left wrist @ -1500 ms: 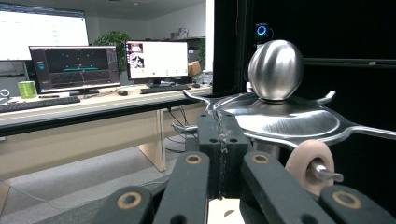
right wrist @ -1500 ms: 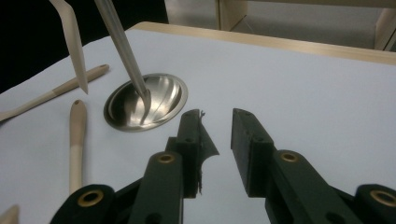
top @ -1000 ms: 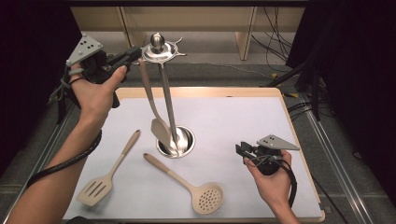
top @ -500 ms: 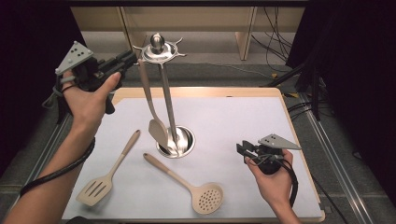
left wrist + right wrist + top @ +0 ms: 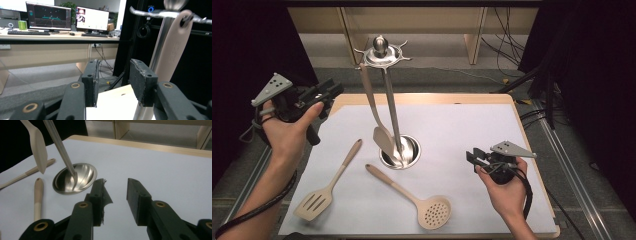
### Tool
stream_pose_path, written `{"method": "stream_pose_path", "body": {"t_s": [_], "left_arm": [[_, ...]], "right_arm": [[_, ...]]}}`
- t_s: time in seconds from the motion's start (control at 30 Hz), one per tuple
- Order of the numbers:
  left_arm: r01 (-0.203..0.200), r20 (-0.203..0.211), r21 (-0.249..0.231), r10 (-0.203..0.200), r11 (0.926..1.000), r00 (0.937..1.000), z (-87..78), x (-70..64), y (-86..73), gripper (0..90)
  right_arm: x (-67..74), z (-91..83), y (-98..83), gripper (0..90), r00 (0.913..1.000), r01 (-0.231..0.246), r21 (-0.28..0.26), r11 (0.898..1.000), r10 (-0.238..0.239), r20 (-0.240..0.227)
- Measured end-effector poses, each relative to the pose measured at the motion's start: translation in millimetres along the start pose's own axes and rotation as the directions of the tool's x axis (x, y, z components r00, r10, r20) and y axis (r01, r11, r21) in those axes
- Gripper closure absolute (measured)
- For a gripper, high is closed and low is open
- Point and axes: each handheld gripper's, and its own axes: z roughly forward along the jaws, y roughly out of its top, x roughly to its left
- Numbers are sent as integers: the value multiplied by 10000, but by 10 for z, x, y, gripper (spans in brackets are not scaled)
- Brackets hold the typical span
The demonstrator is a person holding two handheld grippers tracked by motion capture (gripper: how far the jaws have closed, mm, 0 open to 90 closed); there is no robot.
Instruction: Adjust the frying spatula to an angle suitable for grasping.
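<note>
At the left of the high view the left gripper [image 5: 326, 96] is held up in the person's left hand [image 5: 287, 132], off the left edge of the table [image 5: 532, 145] and pointing toward the utensil stand [image 5: 384, 55]. Its jaws have just been opening and now stand apart with nothing between them; in the left gripper view the gap between the pads frames only the room beyond, while the hanging spatula [image 5: 172, 52] shows just to the right of the right-hand jaw, clear of it. On the white mat [image 5: 462, 125] in front of that hand a slotted turner [image 5: 328, 187] lies with its handle pointing up toward the stand's base. The spatula [image 5: 374, 112] hangs by its handle hole from a hook on the stand's top ring, its blade down beside the round steel base [image 5: 409, 150]. Just right of the turner a skimmer spoon [image 5: 412, 197] lies flat, its perforated head near the front edge of the mat. Farther right the right gripper [image 5: 473, 157] sits low over the mat in the right hand [image 5: 507, 192], aimed at the base. Its jaws have also just been opening; in the right gripper view they are parted over bare mat and hold nothing.
</note>
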Motion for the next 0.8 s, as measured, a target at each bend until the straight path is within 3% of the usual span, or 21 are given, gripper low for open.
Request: {"method": "stream_pose_path", "body": {"t_s": [0.1, 0.13, 0.23, 0.3, 0.33, 0.37, 0.4, 0.43, 0.47, 0.5, 0.6, 0.7, 0.73, 0.77, 0.8], "left_arm": [[-84, 12, 440, 83, 9990, 10000, -7, 23, -80, 538], [-114, 43, 649, 112, 9978, 9999, -2, 35, -113, 530], [-75, 25, 1071, 73, 9942, 10000, 3, 67, -185, 494], [-106, -15, 1590, 109, 9872, 9999, 7, 126, -276, 480], [-106, -15, 1590, 109, 9872, 9999, 7, 126, -276, 474], [-144, -139, 1967, 175, 9804, 9997, 1, 158, -336, 467], [-176, -176, 2231, 221, 9746, 9996, 2, 167, -369, 459], [-176, -176, 2231, 221, 9746, 9996, 2, 167, -369, 452], [-237, -157, 2467, 285, 9688, 9995, 4, 177, -401, 452], [-380, -64, 2980, 418, 9538, 9991, 7, 182, -460, 439], [-530, -46, 3253, 576, 9441, 9983, -1, 182, -519, 437], [-700, 1, 3740, 754, 9248, 9971, -22, 187, -605, 433], [-859, 165, 3960, 864, 9142, 9961, -21, 206, -658, 434], [-859, 165, 3960, 864, 9142, 9961, -21, 206, -658, 434], [-1021, 211, 4327, 1031, 8957, 9944, -19, 242, -734, 434]], "right_arm": [[-9, -13, -13, 677, 10000, 67, 6, 10000, -67, -24], [13, -25, -10, 676, 9997, -230, 58, 9997, 230, -48], [-24, -17, -6, 674, 9999, 22, -61, 10000, -21, 115], [-21, -25, -2, 673, 10000, -65, -3, 10000, 65, 19], [-21, -25, -2, 673, 10000, -65, -3, 10000, 65, 19], [-23, -25, -22, 672, 9994, -318, 76, 9995, 318, 112], [-48, -17, -25, 672, 9999, -22, -1, 10000, 22, 142], [-34, -25, -34, 672, 9995, -262, 66, 9996, 261, 155], [-34, -25, -34, 672, 9995, -262, 66, 9996, 261, 155], [-30, -59, -30, 672, 9998, -181, 185, 9997, 179, 103], [-2, -77, -17, 671, 9994, -354, 86, 9993, 354, 53], [4, -88, -6, 669, 9999, -89, 96, 9999, 88, 102], [4, -94, -5, 669, 9998, 151, 108, 9998, -153, 106], [14, -103, -3, 669, 10000, 69, 183, 9998, -71, 58], [18, -107, -7, 669, 9999, 98, 145, 9998, -99, 61]]}}
